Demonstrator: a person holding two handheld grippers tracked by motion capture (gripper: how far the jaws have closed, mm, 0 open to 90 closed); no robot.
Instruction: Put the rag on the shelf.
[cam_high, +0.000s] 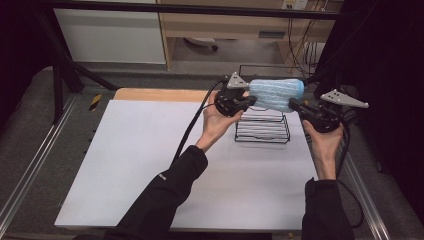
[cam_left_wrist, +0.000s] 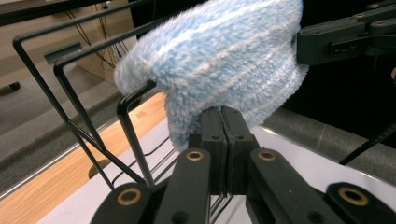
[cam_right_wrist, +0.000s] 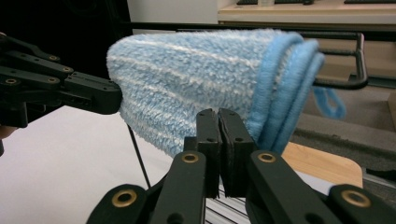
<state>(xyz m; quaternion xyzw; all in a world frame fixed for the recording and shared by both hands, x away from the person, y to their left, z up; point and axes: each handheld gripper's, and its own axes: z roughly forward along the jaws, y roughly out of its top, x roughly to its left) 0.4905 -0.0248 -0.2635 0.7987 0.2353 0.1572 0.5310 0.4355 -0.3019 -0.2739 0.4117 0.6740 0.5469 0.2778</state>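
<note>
A fluffy light-blue towel (cam_high: 275, 94) hangs folded over the top of a black wire rack (cam_high: 262, 131) at the far right of the white table. My left gripper (cam_high: 252, 101) is shut on the towel's left lower edge, and my right gripper (cam_high: 292, 104) is shut on its right lower edge. In the left gripper view the closed jaws (cam_left_wrist: 222, 114) pinch the towel (cam_left_wrist: 224, 60) beside the rack's bent wire (cam_left_wrist: 132, 140). In the right gripper view the jaws (cam_right_wrist: 218, 116) nip the towel (cam_right_wrist: 196, 79) near its hemmed edge, with the rack bar (cam_right_wrist: 360, 56) behind.
A white sheet (cam_high: 150, 165) covers most of the table, with a wooden strip (cam_high: 160, 94) along its far edge. Metal rails run down both sides. Cabinets and hanging cables stand beyond the table. Black cables trail from both grippers.
</note>
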